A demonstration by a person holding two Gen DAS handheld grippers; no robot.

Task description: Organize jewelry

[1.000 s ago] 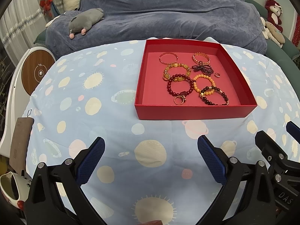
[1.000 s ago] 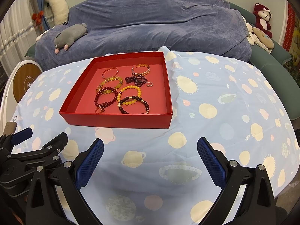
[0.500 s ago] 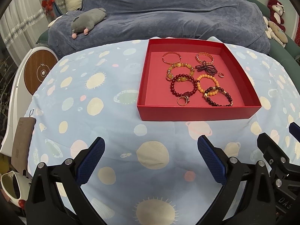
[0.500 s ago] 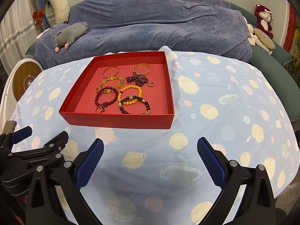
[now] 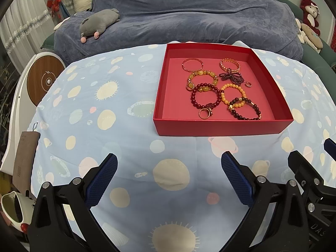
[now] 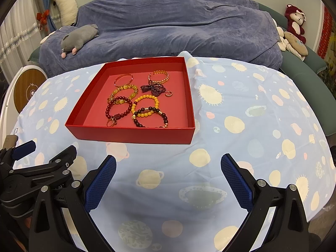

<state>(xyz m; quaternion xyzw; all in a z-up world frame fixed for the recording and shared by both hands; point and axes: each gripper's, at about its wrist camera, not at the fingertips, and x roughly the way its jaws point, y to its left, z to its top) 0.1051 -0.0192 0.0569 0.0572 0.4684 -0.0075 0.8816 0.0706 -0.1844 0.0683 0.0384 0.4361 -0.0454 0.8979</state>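
**Both hand-held grippers wide and empty; jewelry in red box ahead**

Nearest to you: your left hand-held gripper (image 5: 169, 180) hangs over the planet-print cloth (image 5: 117, 138) with its blue pads spread wide, nothing between them. Your right hand-held gripper (image 6: 168, 180) is the same: wide, empty, above the cloth. In the right wrist view the left one shows at the near left edge, just beside the right.

Past the fingertips, on the worktop: the red box (image 5: 220, 128), open-topped, sitting flat on the cloth, well apart from both grippers. From the left wrist it lies ahead and to the right; from the right wrist, ahead and to the left (image 6: 130, 134).

Inside the box, near side: a gold ring (image 5: 204, 113) touching the dark red bead bracelet (image 5: 204, 96), and to the right a black bead bracelet (image 5: 245, 109) overlapping the orange bead bracelet (image 5: 233, 93). Middle: yellow stone bracelet (image 5: 202, 78), dark purple beaded bow (image 5: 231, 76), small ring (image 5: 248, 84). Far side: thin pink bangle (image 5: 192, 64) on the left, gold cuff (image 5: 230, 65) on the right.

Farthest: a sofa under a blue cover (image 5: 189, 16), with a grey plush toy (image 5: 98, 24) at its left.
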